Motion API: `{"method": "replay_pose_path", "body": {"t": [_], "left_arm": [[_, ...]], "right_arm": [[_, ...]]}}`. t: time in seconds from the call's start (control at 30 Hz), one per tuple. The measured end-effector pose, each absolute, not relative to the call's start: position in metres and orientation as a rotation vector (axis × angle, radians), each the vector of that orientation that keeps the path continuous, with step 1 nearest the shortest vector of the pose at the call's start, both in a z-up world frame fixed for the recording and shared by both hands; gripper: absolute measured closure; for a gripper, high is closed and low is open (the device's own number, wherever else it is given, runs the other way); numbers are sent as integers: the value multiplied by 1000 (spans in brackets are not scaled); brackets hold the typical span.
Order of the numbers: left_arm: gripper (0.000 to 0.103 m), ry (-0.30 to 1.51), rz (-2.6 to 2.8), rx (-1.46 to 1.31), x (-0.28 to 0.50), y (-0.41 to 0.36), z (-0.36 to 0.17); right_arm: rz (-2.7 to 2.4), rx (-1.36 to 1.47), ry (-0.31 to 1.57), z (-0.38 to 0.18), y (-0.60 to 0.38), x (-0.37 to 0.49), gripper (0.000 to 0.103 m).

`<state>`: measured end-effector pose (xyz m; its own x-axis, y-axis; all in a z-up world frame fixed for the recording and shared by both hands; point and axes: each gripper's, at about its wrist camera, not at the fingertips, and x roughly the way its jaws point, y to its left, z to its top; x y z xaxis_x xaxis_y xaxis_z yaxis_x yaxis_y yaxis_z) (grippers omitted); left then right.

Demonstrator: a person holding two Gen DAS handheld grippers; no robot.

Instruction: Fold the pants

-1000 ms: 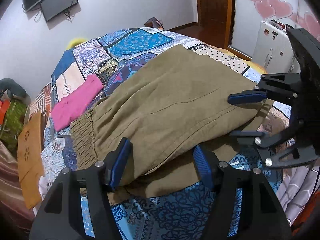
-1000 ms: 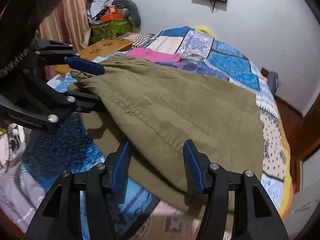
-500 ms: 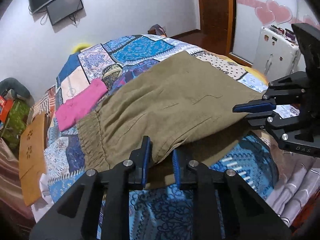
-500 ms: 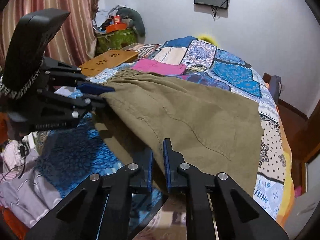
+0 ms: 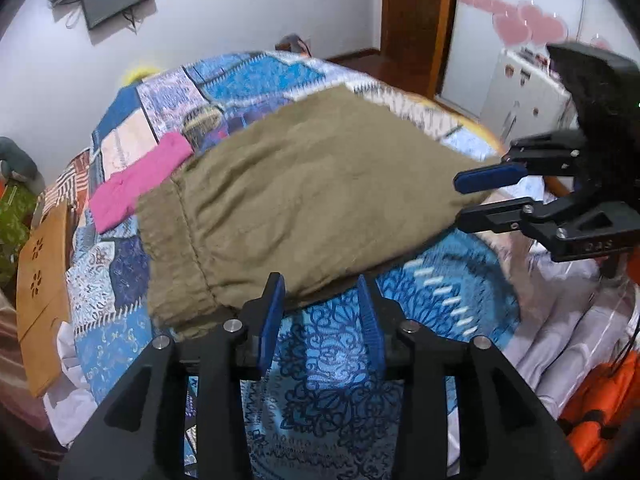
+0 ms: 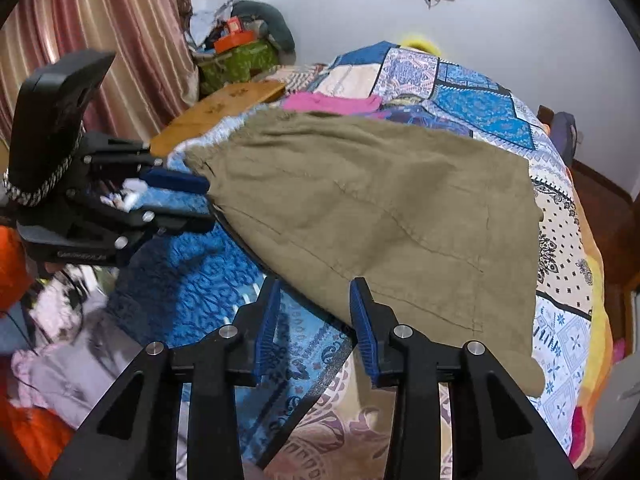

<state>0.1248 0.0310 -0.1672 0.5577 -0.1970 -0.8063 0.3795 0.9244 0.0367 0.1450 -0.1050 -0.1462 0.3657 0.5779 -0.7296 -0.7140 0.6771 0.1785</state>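
Olive-brown pants (image 5: 304,200) lie folded flat on the patchwork bedspread (image 5: 248,80), with the elastic waistband at the left in the left wrist view. They also show in the right wrist view (image 6: 384,208). My left gripper (image 5: 320,304) is open and empty at the pants' near edge, the cloth just beyond its fingertips. My right gripper (image 6: 314,300) is open and empty at the near edge toward the leg end. Each gripper shows in the other's view: the right one (image 5: 492,196) and the left one (image 6: 192,200), both open beside the cloth.
A folded pink garment (image 5: 136,180) lies beyond the waistband. A wooden lap tray (image 5: 40,272) rests at the bed's left edge. Crumpled pale and orange cloth (image 5: 580,360) is piled near me. A white cabinet (image 5: 528,96) and a wooden door (image 5: 416,20) stand beyond the bed.
Both grippers were shut on the pants' near edge half a second ago. Now both have opened, let the cloth go, and drawn back a little. The pants lie flat.
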Motion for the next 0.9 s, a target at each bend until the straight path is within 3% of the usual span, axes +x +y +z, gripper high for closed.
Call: {"method": "replay_pose_path", "body": {"t": [0.17, 0.4, 0.57, 0.73, 0.83, 0.9], "left_arm": [[57, 898, -272, 114, 147, 38, -159], [56, 984, -158, 55, 173, 48, -203], [56, 945, -134, 107, 161, 49, -201], [66, 937, -121, 30, 154, 68, -195], [67, 931, -112, 0, 148, 70, -194], [67, 928, -98, 19, 145, 69, -197]], "right_arm": [[809, -78, 842, -141, -103, 161, 69], [723, -114, 911, -176, -87, 177, 69], [683, -139, 898, -184, -114, 173, 68], [598, -90, 919, -185, -151, 178, 68], [501, -112, 927, -188, -172, 176, 67], [502, -26, 954, -193, -190, 178, 60]]}}
